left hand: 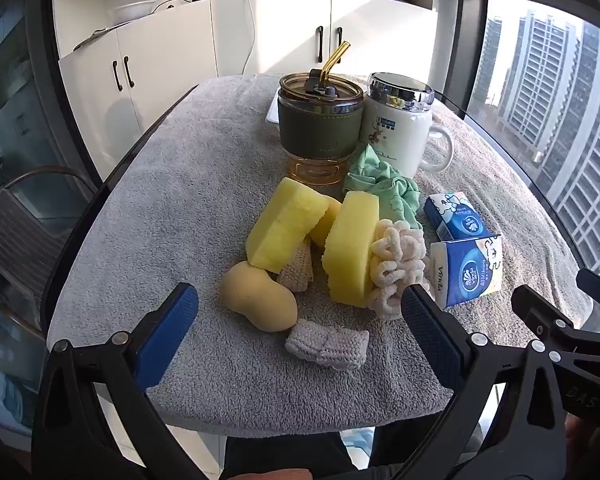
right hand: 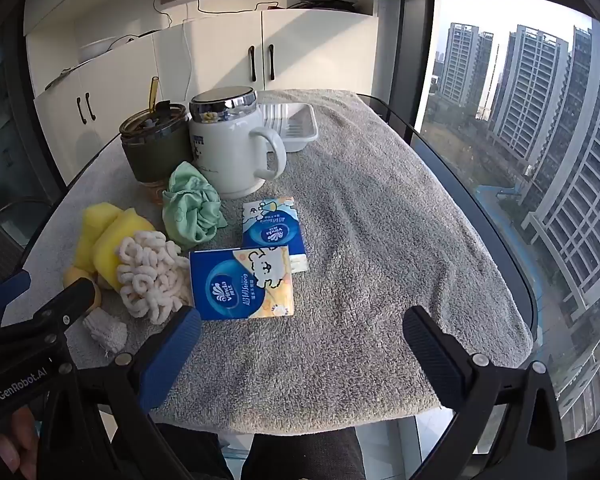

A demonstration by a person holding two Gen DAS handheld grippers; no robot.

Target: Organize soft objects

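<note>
A heap of soft things lies mid-table on the grey towel (left hand: 204, 184): two yellow sponges (left hand: 284, 224) (left hand: 352, 248), a tan peanut-shaped sponge (left hand: 258, 300), a cream chenille scrunchie (left hand: 398, 264), a green cloth (left hand: 384, 188), a knitted pad (left hand: 327, 344), and two blue tissue packs (left hand: 466, 268) (left hand: 454, 216). My left gripper (left hand: 300, 312) is open and empty, hovering just in front of the peanut sponge and pad. My right gripper (right hand: 302, 336) is open and empty over bare towel (right hand: 380, 240), just right of the near tissue pack (right hand: 242, 282).
A green-sleeved glass tumbler (left hand: 320, 124) with a straw and a white lidded mug (left hand: 398, 132) stand behind the heap. A white tray (right hand: 298, 128) sits at the far edge. White cabinets (left hand: 172, 60) are behind; a window (right hand: 540, 160) is on the right.
</note>
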